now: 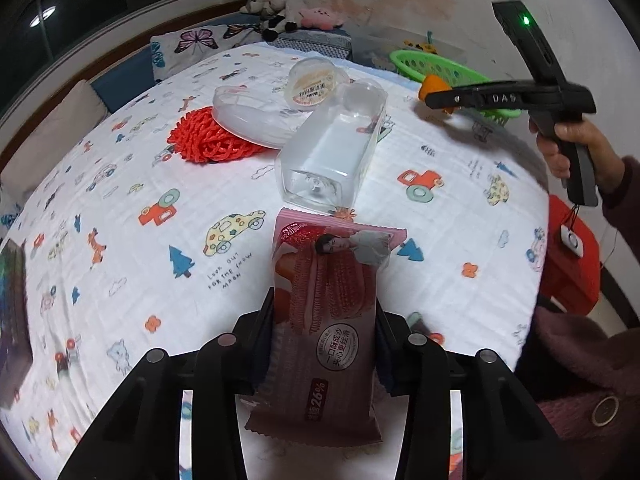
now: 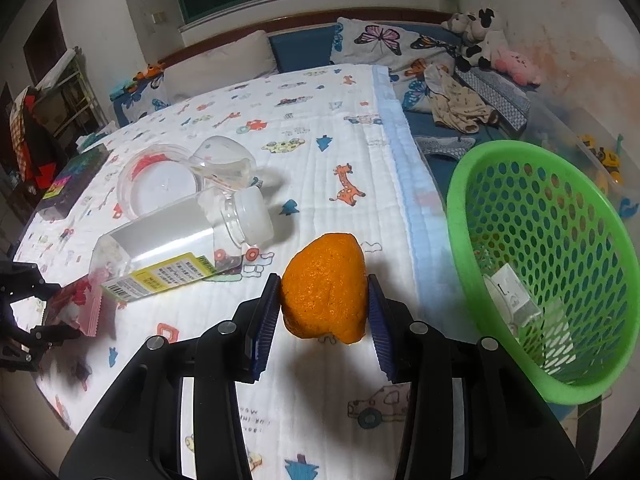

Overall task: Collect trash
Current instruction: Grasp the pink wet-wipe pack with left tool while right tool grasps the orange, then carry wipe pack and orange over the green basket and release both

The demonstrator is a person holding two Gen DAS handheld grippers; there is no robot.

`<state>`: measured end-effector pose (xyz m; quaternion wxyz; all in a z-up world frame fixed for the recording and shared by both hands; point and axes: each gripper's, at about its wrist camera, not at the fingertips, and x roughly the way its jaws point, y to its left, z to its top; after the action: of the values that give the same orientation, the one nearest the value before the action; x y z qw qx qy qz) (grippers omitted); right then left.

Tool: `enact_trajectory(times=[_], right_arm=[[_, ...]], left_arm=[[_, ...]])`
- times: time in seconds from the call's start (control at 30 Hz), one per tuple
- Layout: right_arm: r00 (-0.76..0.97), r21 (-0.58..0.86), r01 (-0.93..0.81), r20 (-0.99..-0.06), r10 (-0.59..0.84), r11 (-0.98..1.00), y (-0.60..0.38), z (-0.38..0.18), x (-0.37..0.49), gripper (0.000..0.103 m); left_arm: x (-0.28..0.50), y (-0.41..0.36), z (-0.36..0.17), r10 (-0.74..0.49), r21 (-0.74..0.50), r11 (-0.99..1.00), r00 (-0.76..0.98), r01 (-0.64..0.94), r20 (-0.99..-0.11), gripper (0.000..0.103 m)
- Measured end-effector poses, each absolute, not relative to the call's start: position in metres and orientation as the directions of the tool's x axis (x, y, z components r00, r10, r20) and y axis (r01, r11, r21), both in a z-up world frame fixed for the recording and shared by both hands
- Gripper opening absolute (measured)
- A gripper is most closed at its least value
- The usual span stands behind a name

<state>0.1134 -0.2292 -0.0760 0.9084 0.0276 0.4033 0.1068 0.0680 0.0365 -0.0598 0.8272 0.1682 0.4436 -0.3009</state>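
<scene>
My left gripper (image 1: 325, 316) is shut on a pink snack wrapper (image 1: 328, 312) and holds it above the patterned sheet; it also shows at the left edge of the right wrist view (image 2: 82, 304). My right gripper (image 2: 324, 300) is shut on an orange peel (image 2: 324, 286), held above the bed just left of the green basket (image 2: 472, 248). In the left wrist view the right gripper (image 1: 434, 98) holds the peel (image 1: 434, 85) in front of the basket (image 1: 420, 65). A clear plastic bottle (image 1: 332, 152) lies on the sheet, also in the right wrist view (image 2: 172, 248).
A clear round lid (image 1: 252, 120) rests on a red mesh net (image 1: 212, 140), beside a small tub (image 1: 316, 80). The basket holds a white carton (image 2: 516, 296). Pillows and plush toys (image 2: 480, 36) line the bed's head. A dark box (image 2: 76, 176) lies at the bed's edge.
</scene>
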Motion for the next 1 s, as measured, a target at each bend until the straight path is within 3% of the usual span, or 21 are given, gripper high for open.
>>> enact_trajectory(times=[0.4,1.0], right_arm=[[0.679,0.150,-0.135,-0.706,0.202,0.979,-0.254,-0.068,0.101,0.043],[0.717,0.153,0.047,-0.693,0.073,0.987,-0.344,-0.059,0.092,0.043]], left_arm=[[0.059,0.017,-0.025,-0.447,-0.084,0.757,0.421,0.648,-0.789,0.040],[0.098,-0.093,0.014,-0.554,-0.116,0.688,0.415,0.716,-0.721,0.040]])
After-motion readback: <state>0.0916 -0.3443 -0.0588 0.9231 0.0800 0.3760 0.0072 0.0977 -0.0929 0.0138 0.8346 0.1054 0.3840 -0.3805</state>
